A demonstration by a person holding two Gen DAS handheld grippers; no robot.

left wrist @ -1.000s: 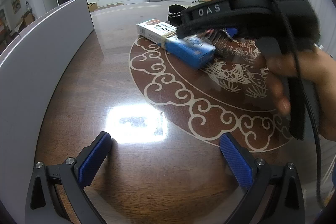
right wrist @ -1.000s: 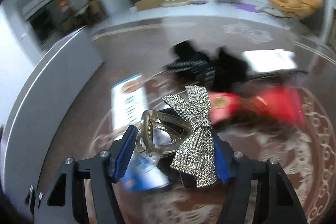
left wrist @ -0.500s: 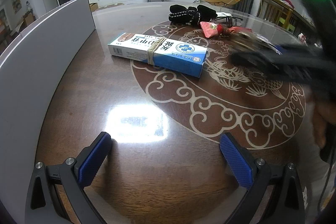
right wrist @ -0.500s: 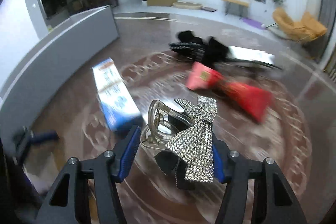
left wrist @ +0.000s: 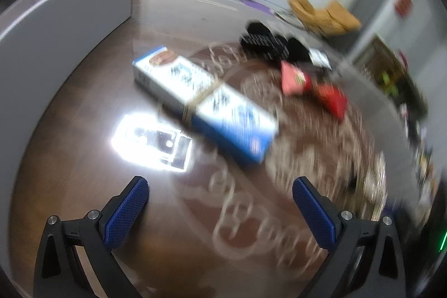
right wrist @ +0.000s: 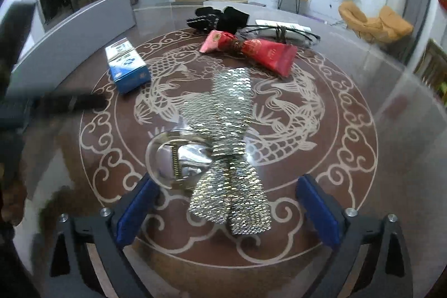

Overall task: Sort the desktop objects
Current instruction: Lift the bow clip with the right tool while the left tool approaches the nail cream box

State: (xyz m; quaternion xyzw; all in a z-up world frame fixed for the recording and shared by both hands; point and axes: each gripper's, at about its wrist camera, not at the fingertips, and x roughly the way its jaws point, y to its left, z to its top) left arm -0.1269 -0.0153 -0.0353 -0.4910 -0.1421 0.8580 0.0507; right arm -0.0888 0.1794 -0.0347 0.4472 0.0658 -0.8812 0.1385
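Observation:
A silver sequin bow hair clip (right wrist: 226, 147) lies on the table between the fingers of my right gripper (right wrist: 226, 203), which is open; the pads stand apart from it. A blue-and-white box (left wrist: 204, 102) tied with a band lies ahead of my left gripper (left wrist: 220, 205), which is open and empty above the table. The box also shows in the right wrist view (right wrist: 127, 67). A red and pink pouch bundle (right wrist: 251, 48) and black knitted gloves (right wrist: 215, 18) lie farther back. The left wrist view is blurred.
A grey curved partition (right wrist: 75, 38) runs along the table's left side. A white bundle with a black cable (right wrist: 282, 28) lies behind the pouches. The other gripper's dark arm (right wrist: 56, 102) reaches in at the left of the right wrist view.
My right gripper has opened and let go of the bow clip, which now lies on the table. My left gripper has swung forward toward the box.

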